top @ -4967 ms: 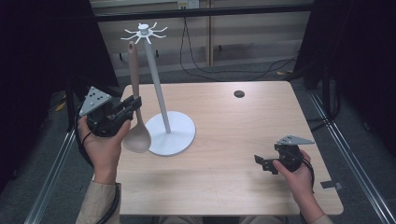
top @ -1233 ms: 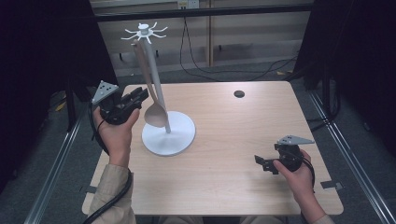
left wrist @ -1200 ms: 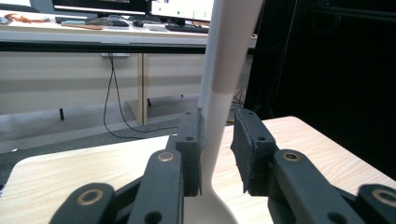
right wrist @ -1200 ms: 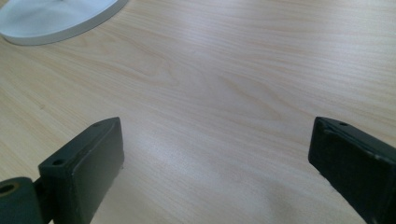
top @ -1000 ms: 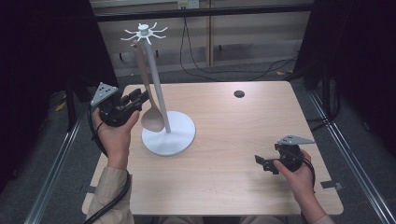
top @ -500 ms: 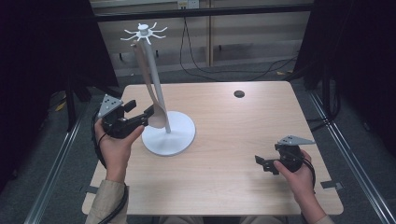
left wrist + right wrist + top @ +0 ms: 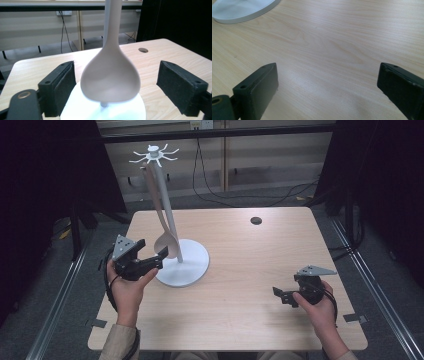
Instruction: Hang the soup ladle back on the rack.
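A white stand (image 7: 169,222) with a round base (image 7: 192,267) and a crown of hooks (image 7: 154,155) rises on the left half of the wooden table. From one hook hangs a beige spoon (image 7: 165,245), its bowl low beside the pole. My left gripper (image 7: 150,256) is open just left of the base. In the left gripper view the spoon bowl (image 7: 110,77) hangs between the wide-apart jaws of the left gripper (image 7: 117,75), touching neither pad. My right gripper (image 7: 281,296) rests low at the front right; the right gripper (image 7: 327,80) is open over bare wood.
The table (image 7: 260,255) has a small dark round hole (image 7: 256,220) near its far edge, also seen in the left gripper view as the hole (image 7: 143,50). The stand's base (image 7: 242,10) lies far left of my right gripper. Cables run on the floor behind the table.
My left gripper carried the spoon up to the stand, opened, and drew back toward the front left. The spoon now hangs free from a hook. The right gripper has stayed still.
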Available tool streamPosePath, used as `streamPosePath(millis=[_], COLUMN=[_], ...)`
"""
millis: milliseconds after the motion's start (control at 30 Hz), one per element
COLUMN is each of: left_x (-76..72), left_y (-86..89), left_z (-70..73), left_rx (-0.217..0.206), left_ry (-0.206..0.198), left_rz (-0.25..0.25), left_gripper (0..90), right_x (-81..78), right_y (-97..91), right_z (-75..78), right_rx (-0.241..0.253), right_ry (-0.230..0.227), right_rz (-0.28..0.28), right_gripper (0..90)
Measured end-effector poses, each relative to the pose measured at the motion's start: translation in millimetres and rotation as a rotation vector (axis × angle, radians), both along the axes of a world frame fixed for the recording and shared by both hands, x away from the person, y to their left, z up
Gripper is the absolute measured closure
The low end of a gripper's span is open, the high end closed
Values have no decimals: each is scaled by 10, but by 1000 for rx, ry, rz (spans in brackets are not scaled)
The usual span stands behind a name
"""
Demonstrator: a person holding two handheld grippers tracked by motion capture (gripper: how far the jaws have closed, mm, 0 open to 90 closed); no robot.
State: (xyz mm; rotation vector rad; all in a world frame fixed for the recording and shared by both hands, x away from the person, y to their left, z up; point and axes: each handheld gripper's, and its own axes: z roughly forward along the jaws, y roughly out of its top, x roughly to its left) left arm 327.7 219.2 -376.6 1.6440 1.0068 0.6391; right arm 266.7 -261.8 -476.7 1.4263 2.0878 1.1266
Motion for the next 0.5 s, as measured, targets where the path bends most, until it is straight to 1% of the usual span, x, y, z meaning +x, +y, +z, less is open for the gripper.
streamPosePath(millis=[67,200,267,300,333,367,400,433,467,500], left_x=[-16,-57,-77,-77,-97,-97,-109,-109,-102,-100], left_y=[4,15,21,21,26,26,32,32,37,44], left_z=[-53,-151,-198,-198,-246,-246,-292,-292,-315,-317], left_rx=[3,-16,-15,-15,-17,-17,-21,-21,-7,-13], left_ry=[7,8,12,12,16,16,18,18,29,28], left_rz=[0,-1,-4,-4,-4,-4,-5,-5,-4,-3], left_gripper=[141,133,130,129,129,128,128,128,127,125], right_x=[0,-1,-3,-3,-5,-5,-5,-5,-5,-6], right_y=[1,3,6,6,12,13,14,14,17,16], right_z=[-3,3,4,4,1,-2,-4,-4,-7,-6], right_rx=[3,1,0,0,2,0,0,0,-5,-6], right_ry=[4,1,1,1,3,3,3,3,1,0], right_rz=[1,1,2,2,4,7,8,8,9,9], right_gripper=[31,31,31,31,31,31,31,31,31,31])
